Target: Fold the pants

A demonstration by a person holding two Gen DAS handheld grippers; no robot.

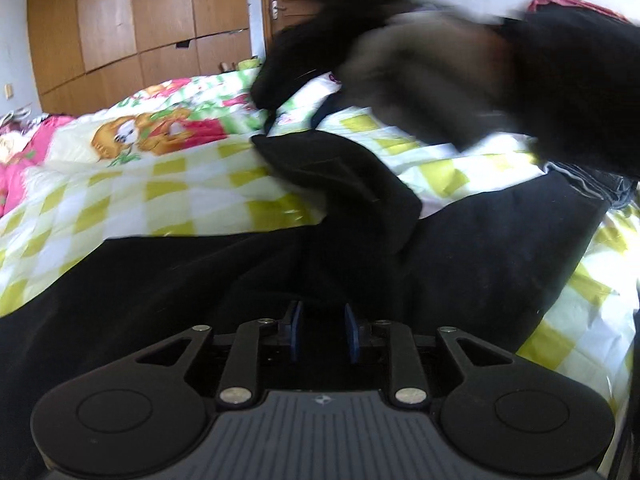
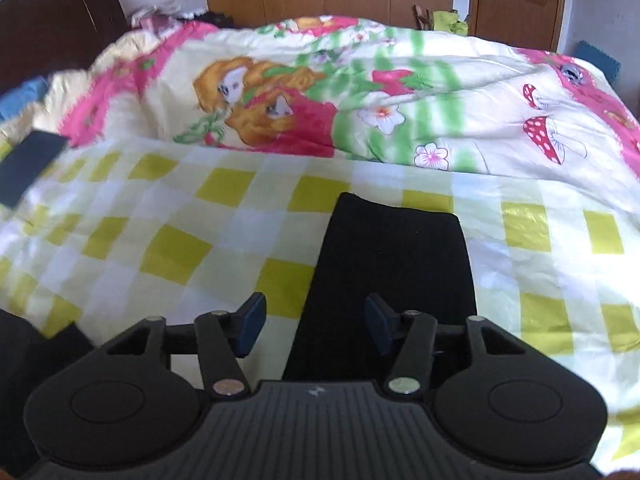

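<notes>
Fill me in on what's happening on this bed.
A person with a claw in each hand is folding black pants on a checked bedsheet. The left claw stands slightly apart over bunched black fabric, pads not pressing it. The right claw is open above a flat pant leg, gripping nothing. The fold isn't finished.

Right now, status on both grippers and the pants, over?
Left gripper open, over bunched black pants. Right gripper open, nothing held, above a flat pant leg. Bedspread around it clear; other hand blurred.
</notes>
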